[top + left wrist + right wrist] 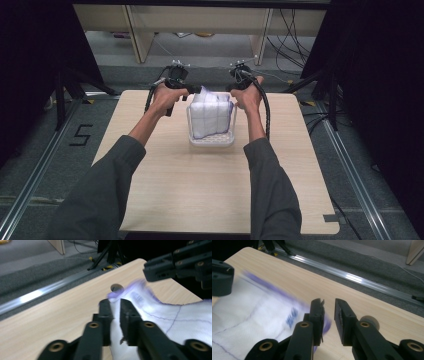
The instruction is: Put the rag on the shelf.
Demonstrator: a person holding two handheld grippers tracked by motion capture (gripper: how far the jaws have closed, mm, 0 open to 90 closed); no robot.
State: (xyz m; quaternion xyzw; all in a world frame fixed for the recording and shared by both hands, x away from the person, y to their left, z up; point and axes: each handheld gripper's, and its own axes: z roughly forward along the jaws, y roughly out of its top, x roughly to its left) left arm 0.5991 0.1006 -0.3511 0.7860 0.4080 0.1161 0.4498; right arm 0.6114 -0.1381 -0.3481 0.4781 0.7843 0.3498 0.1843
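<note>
A white cloth (212, 112) with thin purple lines fills a white perforated basket (212, 141) at the middle of the table. My left gripper (197, 91) is at the cloth's far left corner. In the left gripper view it (115, 303) is shut on a fold of the cloth (175, 315). My right gripper (231, 89) is at the far right corner. In the right gripper view its jaws (329, 302) stand a little apart with bare table between them. The blurred cloth (244, 312) edge lies against the outside of one jaw.
The light wooden table (210, 190) has a small round hole (115, 287) near its far edge. Beyond it run a metal floor rail (362, 280), dark tripod legs (65, 90), cables and pale furniture legs (137, 35). Each gripper faces the other (175, 262) closely.
</note>
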